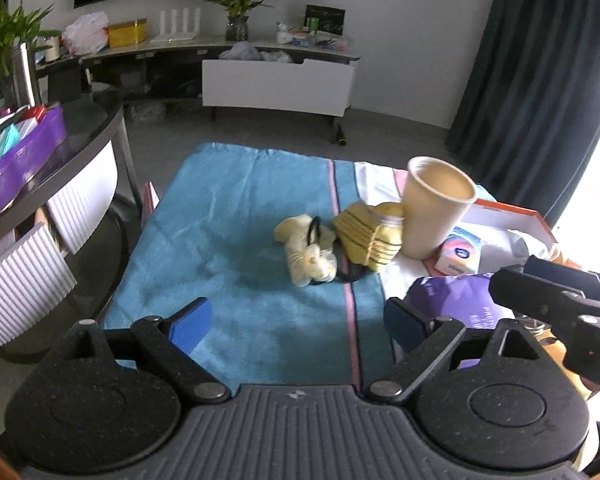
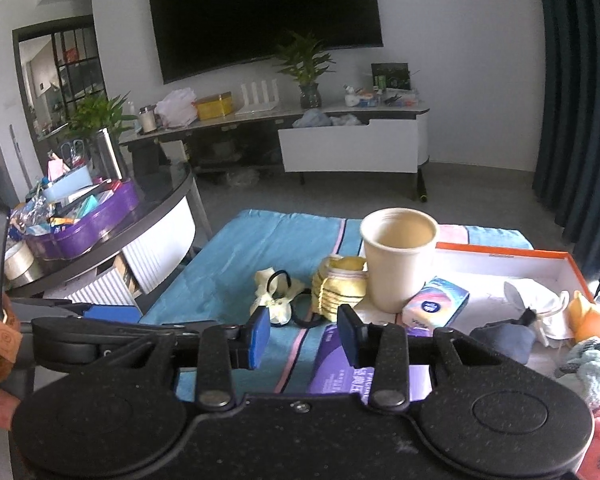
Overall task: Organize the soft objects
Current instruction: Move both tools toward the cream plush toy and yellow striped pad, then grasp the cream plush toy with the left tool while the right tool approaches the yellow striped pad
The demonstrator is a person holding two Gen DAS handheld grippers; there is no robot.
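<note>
On blue towel (image 1: 236,240), bare left half, toys right

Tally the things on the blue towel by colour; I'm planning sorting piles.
Yellow: 2 — pale yellow plush toy, striped yellow folded cloth
Black: 2 — black hair ties
Cream: 1 — cream plastic cup
Total: 5

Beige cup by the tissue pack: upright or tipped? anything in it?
Upright and empty: the beige cup stands on its base with its mouth up, and only bare inner wall shows inside.
</note>
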